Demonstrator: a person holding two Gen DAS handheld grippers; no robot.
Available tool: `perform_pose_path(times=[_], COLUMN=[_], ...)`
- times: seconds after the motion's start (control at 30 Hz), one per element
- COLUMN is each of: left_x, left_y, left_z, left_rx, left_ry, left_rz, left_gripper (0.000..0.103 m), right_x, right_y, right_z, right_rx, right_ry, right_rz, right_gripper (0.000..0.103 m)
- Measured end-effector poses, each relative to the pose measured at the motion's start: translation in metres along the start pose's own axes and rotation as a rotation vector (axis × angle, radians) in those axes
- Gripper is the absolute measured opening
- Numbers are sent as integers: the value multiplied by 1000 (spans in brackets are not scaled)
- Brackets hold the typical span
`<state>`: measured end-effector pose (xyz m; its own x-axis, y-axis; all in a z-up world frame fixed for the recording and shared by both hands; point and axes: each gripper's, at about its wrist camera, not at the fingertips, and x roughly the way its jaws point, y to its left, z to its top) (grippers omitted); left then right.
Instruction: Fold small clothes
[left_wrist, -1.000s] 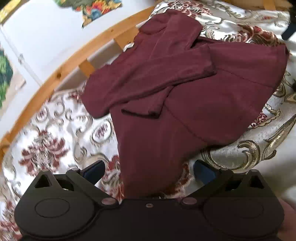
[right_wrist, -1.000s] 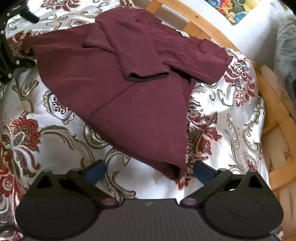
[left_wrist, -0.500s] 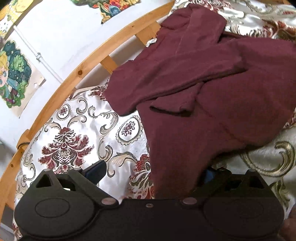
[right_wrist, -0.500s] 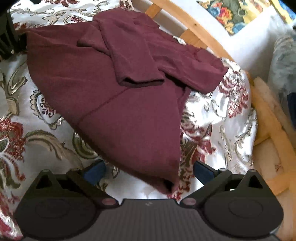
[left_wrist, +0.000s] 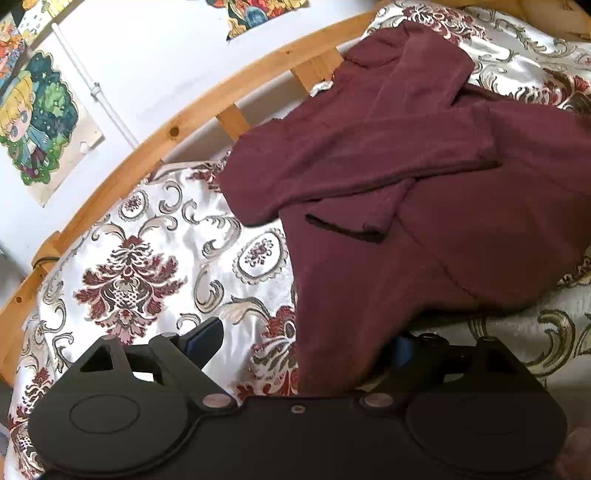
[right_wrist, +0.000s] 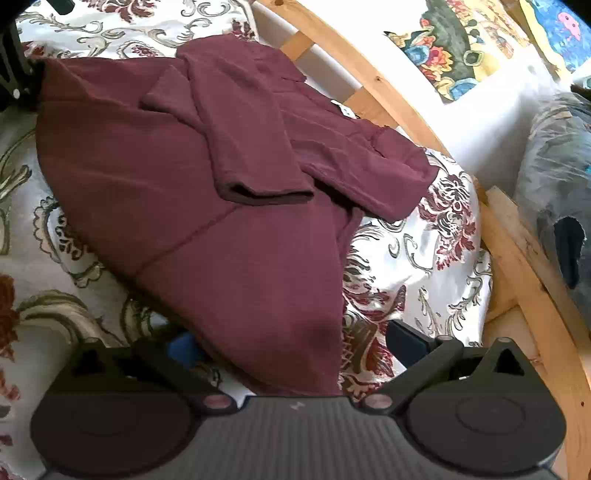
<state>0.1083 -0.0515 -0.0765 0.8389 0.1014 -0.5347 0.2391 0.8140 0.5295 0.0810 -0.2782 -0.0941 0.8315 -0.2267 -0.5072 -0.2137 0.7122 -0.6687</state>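
Note:
A maroon long-sleeved dress (left_wrist: 424, 192) lies on a floral bedspread (left_wrist: 129, 280), both sleeves folded across its chest. My left gripper (left_wrist: 303, 339) is open, its fingers either side of the near left hem corner; the cloth covers its right finger. In the right wrist view the same dress (right_wrist: 221, 206) fills the middle. My right gripper (right_wrist: 295, 343) is open around the near right hem corner; the cloth drapes over its left finger (right_wrist: 181, 349).
A curved wooden bed frame (left_wrist: 177, 122) runs behind the dress, with a white wall and stickers (left_wrist: 33, 122) beyond. In the right wrist view the frame (right_wrist: 517, 266) curves on the right, with a grey bundle (right_wrist: 561, 184) past it.
Both grippers have moved in over the dress's near hem. Each hem corner now sits between open fingers, with one finger of each slid under the cloth.

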Motion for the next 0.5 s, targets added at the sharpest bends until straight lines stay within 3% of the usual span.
perform_pose_path(times=[0.2,0.5], left_x=[1,-3], left_y=[3,7], left_z=[11,19], left_rx=[9,-14], left_ry=[-18,-42], left_rz=[-4,-27], left_gripper=[82,70], right_x=[1,0], right_y=[-4,-10], right_z=[-1,-4], right_rx=[-2,29], right_ry=[-8,12], right_rz=[-68,-69], right_gripper=[103,103])
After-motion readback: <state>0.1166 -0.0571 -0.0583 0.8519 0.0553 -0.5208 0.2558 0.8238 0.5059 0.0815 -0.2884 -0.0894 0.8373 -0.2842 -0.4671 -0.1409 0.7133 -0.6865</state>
